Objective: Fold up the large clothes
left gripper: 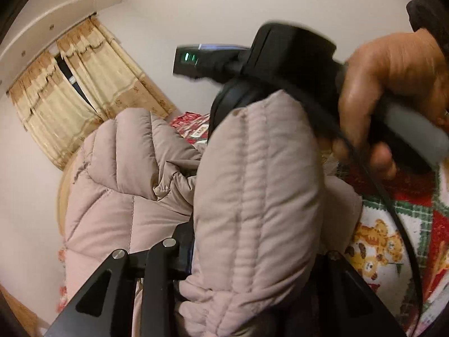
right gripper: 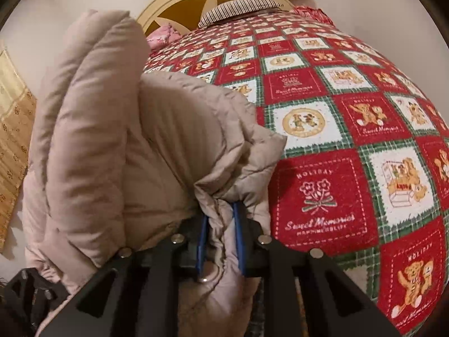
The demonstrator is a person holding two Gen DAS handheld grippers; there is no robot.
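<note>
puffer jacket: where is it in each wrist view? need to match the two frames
Left wrist view: the puffer jacket fills the centre and lower left, a padded fold rising from the left gripper.
Right wrist view: it fills the left half, an edge pinched in the right gripper.
Shared landmark: the red and green teddy-bear bedspread, lower right in the left view, right half in the right view.

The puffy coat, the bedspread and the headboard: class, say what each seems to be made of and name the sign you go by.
Coat: probably thin woven synthetic shell over soft filling, matte beige; stitched channels bulge.
Bedspread: seemingly printed cotton-like cloth, matte, in red, white and green squares with bears.
Headboard: looks like cream-painted wood or board; smooth, slightly glossy curved rim.
</note>
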